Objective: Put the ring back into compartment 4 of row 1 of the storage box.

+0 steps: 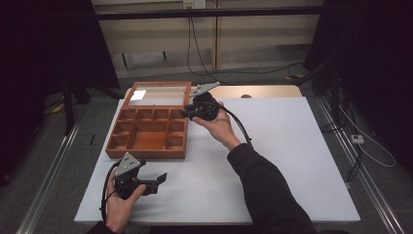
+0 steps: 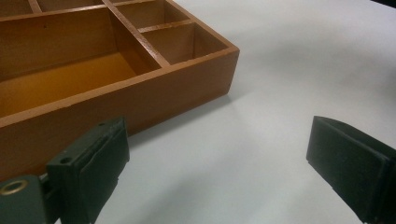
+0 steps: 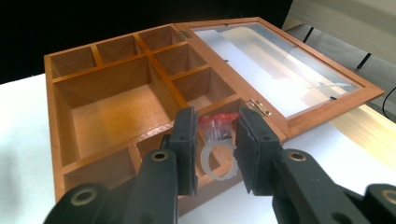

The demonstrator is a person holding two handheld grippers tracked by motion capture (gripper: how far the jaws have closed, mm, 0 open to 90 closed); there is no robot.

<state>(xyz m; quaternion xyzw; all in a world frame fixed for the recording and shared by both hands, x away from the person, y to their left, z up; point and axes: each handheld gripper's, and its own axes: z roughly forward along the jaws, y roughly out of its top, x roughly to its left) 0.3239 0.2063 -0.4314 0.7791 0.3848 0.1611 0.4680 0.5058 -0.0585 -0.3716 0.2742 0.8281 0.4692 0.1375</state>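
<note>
- Right gripper point(image 3: 215, 140) fingers clamped on plastic ring point(image 3: 217, 154), poised above near-right corner compartment of wooden box point(image 3: 112, 112).
- Left gripper point(image 1: 146, 183) fingers apart, empty, below box.

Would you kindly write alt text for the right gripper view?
The right tool holds a clear plastic ring with a red top between its black jaws, above a corner compartment of an open wooden box. The box's glass lid lies tilted back on brass hinges.
</note>
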